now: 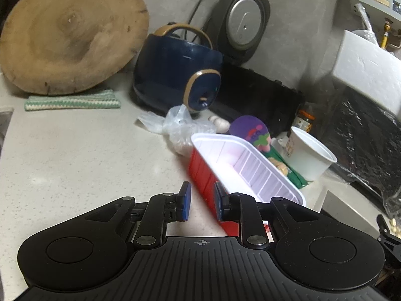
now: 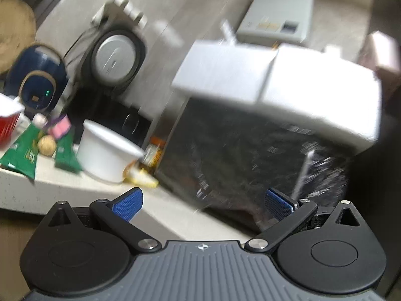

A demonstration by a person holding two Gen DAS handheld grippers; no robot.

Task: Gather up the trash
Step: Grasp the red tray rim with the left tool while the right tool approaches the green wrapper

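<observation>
**Left gripper at red tray, right gripper empty**

Left wrist view: left gripper (image 1: 201, 202) sits low centre, blue pads apart with a gap. The red tray (image 1: 240, 170) with white ribbed inside runs from centre to lower right; its red wall shows between the pads. Whether the pads press on it — cannot tell. Countertop (image 1: 75, 150) bare at left. Behind the tray: crumpled clear bag (image 1: 175, 125), purple wrapper (image 1: 250, 129), white paper cup (image 1: 308, 158) at right, navy cooker (image 1: 175, 72) upper centre.

Right wrist view, blurred: right gripper (image 2: 204, 205) spread wide, nothing between the pads. White cup (image 2: 105, 153) and green wrappers (image 2: 25, 155) at left — black bag (image 2: 250, 155) centre right.
</observation>
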